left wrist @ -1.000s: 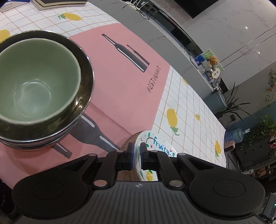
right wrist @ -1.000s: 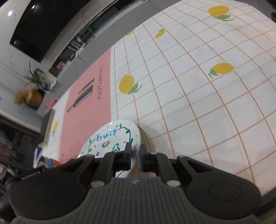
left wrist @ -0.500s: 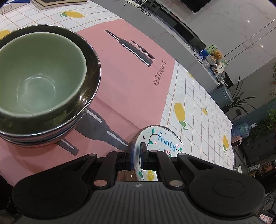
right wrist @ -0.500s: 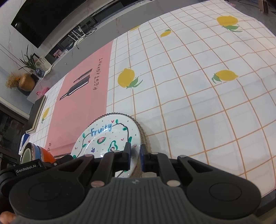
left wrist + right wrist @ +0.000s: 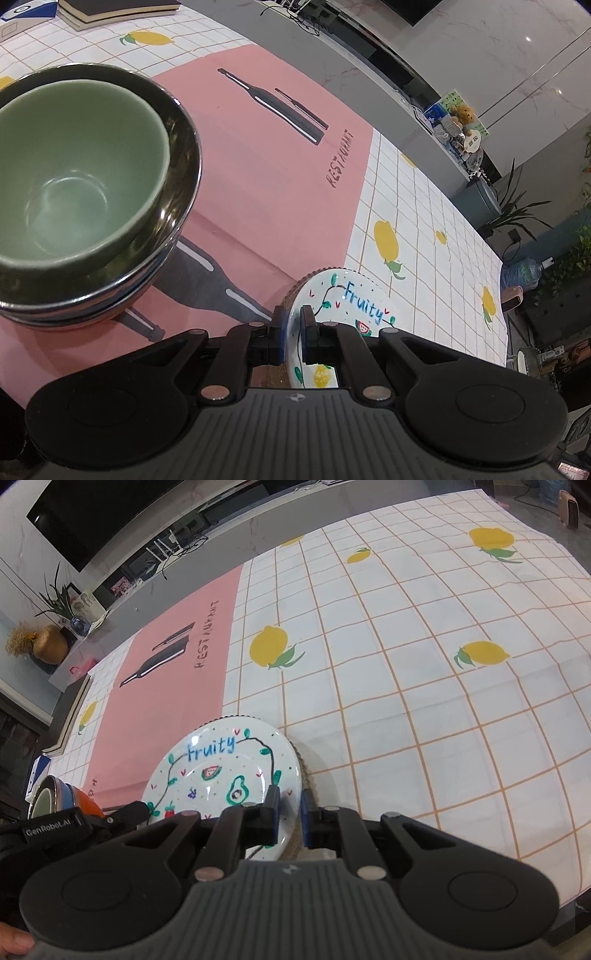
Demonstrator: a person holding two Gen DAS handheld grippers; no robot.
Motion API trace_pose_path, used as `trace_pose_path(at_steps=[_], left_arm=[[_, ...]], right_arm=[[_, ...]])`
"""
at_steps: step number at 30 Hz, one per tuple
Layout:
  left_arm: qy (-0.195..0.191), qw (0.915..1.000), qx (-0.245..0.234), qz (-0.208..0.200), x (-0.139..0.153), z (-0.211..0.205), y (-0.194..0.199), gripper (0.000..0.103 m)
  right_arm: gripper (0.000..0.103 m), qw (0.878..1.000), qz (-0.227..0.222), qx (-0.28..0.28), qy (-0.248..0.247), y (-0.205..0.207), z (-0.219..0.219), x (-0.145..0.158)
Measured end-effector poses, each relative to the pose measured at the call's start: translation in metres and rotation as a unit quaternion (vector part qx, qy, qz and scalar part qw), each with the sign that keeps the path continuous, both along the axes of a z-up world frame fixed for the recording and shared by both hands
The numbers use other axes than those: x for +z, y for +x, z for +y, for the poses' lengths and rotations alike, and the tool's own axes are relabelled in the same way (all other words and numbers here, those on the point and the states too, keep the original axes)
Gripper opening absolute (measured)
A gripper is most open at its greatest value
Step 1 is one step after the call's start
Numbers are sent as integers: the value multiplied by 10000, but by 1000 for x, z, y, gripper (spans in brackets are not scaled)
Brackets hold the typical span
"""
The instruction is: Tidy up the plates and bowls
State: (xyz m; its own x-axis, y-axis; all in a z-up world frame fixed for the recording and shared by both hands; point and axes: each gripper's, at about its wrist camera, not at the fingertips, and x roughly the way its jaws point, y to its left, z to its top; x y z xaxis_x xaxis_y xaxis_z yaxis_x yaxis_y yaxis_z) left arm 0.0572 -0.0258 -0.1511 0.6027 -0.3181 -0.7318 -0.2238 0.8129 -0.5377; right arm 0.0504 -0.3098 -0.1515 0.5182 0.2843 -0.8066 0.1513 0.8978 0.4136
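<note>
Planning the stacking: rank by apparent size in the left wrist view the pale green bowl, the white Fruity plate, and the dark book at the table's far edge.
1. Pale green bowl, though nearest the camera.
2. White Fruity plate, partly hidden by the left gripper.
3. Dark book, far off, so true size is unsure.

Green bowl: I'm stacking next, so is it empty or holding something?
Empty. The green bowl shows bare glaze to its bottom and sits nested inside the dark metal bowl.

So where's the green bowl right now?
In the left wrist view, the pale green ceramic bowl sits at the far left, nested inside a shiny dark metal bowl on the pink placemat.
</note>
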Motion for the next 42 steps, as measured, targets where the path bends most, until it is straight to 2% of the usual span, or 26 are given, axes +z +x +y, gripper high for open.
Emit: trace_pose_path(at_steps=[4,8,13,15,17,20,23,32,35,39,42], left_arm=[[0,10000,-36,11,-1,0,3,7],[9,10000,6,-30,0,1,1,7],[104,9999,72,-115,3,3,0,9],[279,9994,1,-204,8,0,-2,13],[518,9980,-146,-318,14,-6,-4,25],[897,9942,-398,-434,19,-17,-8,34],[1205,9905,-551,-379,18,-25,-10,34],[855,9941,-665,56,-3,-20,-7,34],[589,9957,-703,126,-8,-17,-6,31],[565,9961,-676,103,-8,-17,-6,30],[541,9964,-635,126,-8,-16,-4,30]], right_arm=[[11,10000,-16,-54,7,0,0,0],[23,9997,-49,-118,205,-2,-3,1],[23,9983,-158,-281,483,-3,-11,3],[25,9977,-141,-404,532,-3,-14,2],[29,9974,-57,-472,540,-2,-16,0],[30,9976,61,-410,549,-1,-14,-2],[33,9979,204,-303,536,0,-10,-5],[36,9948,728,-140,697,5,-4,-22],[37,9937,748,-125,827,5,-4,-24],[31,9954,696,-71,651,5,-1,-22],[30,9959,654,-85,618,6,-1,-22]])
